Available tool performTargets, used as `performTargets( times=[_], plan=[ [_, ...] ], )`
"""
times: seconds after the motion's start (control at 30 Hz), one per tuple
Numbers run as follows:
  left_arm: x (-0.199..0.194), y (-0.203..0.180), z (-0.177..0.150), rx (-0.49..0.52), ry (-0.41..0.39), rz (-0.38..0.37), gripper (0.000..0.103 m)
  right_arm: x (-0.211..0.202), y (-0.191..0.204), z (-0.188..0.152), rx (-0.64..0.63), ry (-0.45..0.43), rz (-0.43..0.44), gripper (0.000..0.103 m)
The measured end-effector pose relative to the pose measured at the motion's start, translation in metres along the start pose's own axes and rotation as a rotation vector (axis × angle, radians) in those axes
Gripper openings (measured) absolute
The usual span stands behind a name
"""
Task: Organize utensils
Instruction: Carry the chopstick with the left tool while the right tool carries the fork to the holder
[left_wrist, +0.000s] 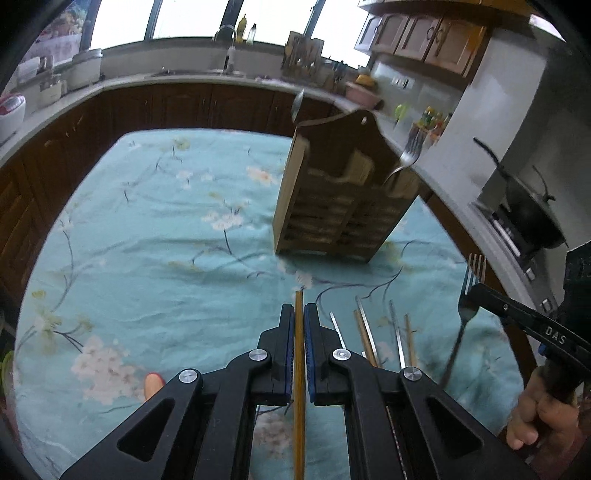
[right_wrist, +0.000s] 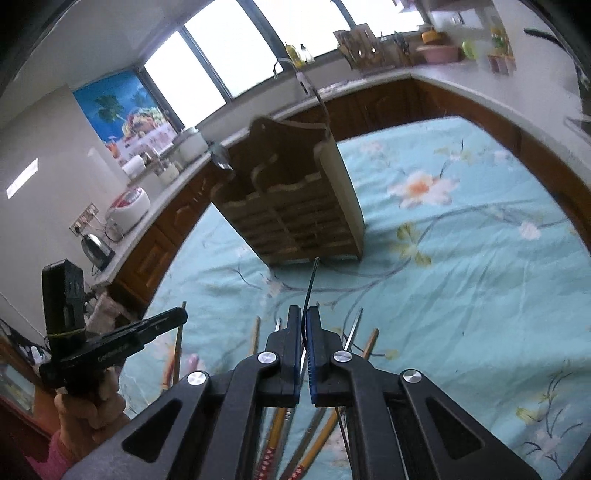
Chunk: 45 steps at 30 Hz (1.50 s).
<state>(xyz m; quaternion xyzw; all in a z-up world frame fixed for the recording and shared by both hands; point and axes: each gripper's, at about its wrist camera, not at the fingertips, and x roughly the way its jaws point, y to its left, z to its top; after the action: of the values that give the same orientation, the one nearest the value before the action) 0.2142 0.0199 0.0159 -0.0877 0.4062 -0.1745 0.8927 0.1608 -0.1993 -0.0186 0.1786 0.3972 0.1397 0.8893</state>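
Now L gripper (left_wrist: 299, 314) on chopstick (left_wrist: 299, 369) – R gripper (right_wrist: 303, 317) on fork (right_wrist: 309, 291)

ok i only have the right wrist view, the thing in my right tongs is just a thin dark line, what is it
observer: a fork, tines up; the right tongs grip it just below the head
operator: and what's in the left tongs
observer: the left tongs are shut on a wooden chopstick running straight between the pads
operator: that blurry thing on the holder's left side
observer: a second fork, leaning out of the wooden holder
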Motion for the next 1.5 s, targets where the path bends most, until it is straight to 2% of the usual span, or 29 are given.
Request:
performTargets(
  times=[0.4, 0.83, 1.23, 1.5],
  plan=[
    [-0.072, 0.000, 0.002, -0.025, -0.141, -0.023, 0.004, -0.029, 0.020, 0.018, -0.017, -0.104, 0.034, 0.002],
    [-0.099, 0.005, 0.020, -0.094, -0.309, -0.033, 0.004, -0.042, 0.024, 0.040, 0.007, -0.197, 0.072, 0.002],
    [-0.092, -0.001, 0.061, -0.099, -0.504, -0.017, 0.004, -0.040, 0.027, 0.086, -0.004, -0.304, 0.115, 0.002],
    [-0.061, 0.003, 0.092, -0.137, -0.600, -0.012, 0.004, -0.032, 0.027, 0.124, -0.001, -0.390, 0.150, 0.002]
  ],
)
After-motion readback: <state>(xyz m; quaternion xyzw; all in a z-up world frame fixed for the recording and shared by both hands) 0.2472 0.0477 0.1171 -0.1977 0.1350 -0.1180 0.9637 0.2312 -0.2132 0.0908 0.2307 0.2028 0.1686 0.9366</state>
